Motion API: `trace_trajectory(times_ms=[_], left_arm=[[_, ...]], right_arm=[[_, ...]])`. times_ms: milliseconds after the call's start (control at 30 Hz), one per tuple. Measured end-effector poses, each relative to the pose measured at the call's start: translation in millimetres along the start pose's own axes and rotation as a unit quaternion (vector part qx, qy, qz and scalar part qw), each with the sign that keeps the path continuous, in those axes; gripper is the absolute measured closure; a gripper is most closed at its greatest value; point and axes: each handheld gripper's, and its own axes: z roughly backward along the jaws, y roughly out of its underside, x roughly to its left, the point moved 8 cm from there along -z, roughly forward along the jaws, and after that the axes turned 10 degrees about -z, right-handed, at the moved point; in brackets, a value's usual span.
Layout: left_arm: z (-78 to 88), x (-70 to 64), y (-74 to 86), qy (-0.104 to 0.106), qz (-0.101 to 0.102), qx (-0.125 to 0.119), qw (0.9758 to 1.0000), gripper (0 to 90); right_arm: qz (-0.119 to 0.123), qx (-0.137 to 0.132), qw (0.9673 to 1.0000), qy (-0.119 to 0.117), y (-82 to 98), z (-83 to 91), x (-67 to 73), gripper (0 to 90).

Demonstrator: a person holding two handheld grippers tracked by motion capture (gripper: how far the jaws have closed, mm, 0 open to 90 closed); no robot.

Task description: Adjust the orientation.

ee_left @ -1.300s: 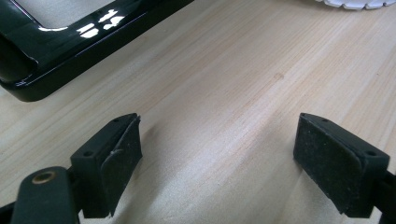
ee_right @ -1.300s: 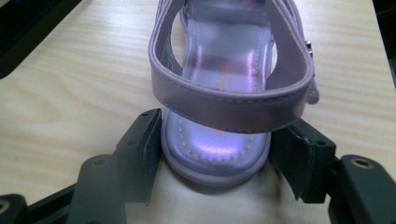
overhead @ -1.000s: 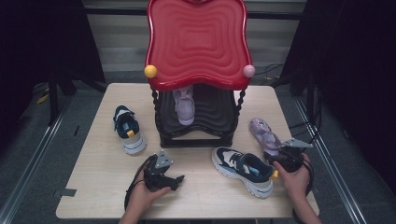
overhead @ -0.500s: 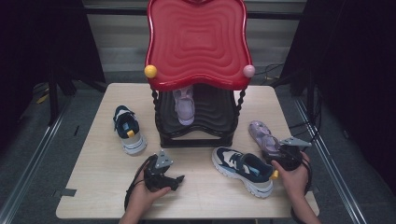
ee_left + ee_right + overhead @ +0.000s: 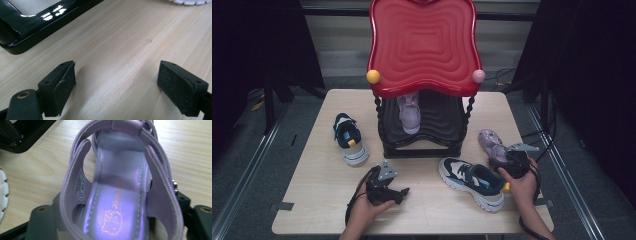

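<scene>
Near the table's (image 5: 312,200) right edge, the right claw (image 5: 120,220) straddles the purple sandal's (image 5: 120,177) heel, grip uncertain; the left claw (image 5: 125,85) gapes wide, empty.

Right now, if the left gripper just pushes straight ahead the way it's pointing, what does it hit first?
Mostly bare table lies ahead of the open left gripper. Beyond it, the white sneaker sole looks like the first contact; the black rack base sits off to one side. Depth is uncertain.

Shoe rack (image 5: 422,135) stands at centre back of table (image 5: 312,200); one sandal (image 5: 408,112) lies on its lower shelf. Left of rack, a sneaker (image 5: 349,138); front-right of rack, a second sneaker (image 5: 472,182). Right of rack, another sandal (image 5: 492,145), just behind that second sneaker.
</scene>
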Motion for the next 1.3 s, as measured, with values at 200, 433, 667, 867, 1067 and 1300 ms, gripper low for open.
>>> trace_trajectory(times_ms=[200, 433, 667, 867, 1067, 1300], left_arm=[[0.0, 0.0, 0.0, 0.0, 0.0, 0.0, 1.0, 14.7], [0.0, 0.1, 0.0, 0.0, 0.0, 0.0, 1.0, 14.7], [0.0, 0.1, 0.0, 0.0, 0.0, 0.0, 1.0, 14.7], [0.0, 0.0, 0.0, 0.0, 0.001, 0.0, 1.0, 14.7], [-0.1, 0.2, -0.1, 0.0, -0.001, -0.001, 1.0, 14.7], [0.0, 0.1, -0.1, 0.0, 0.0, 0.0, 1.0, 14.7]], right_arm=[[-0.005, -0.004, 1.0, 0.003, -0.3, 0.4, -0.3, 32.0], [-0.015, -0.006, 0.9999, 0.003, -0.3, 1.3, -0.3, 34.4], [-0.023, -0.006, 0.9997, -0.005, -0.1, 4.6, -3.3, 35.8], [-0.028, -0.004, 0.9995, -0.013, 0.4, 9.8, -2.2, 36.3], [-0.022, -0.002, 0.9996, -0.019, 1.0, 15.6, 0.5, 36.5], [-0.02, -0.009, 0.9994, -0.028, -3.6, 24.6, 4.6, 36.6]])
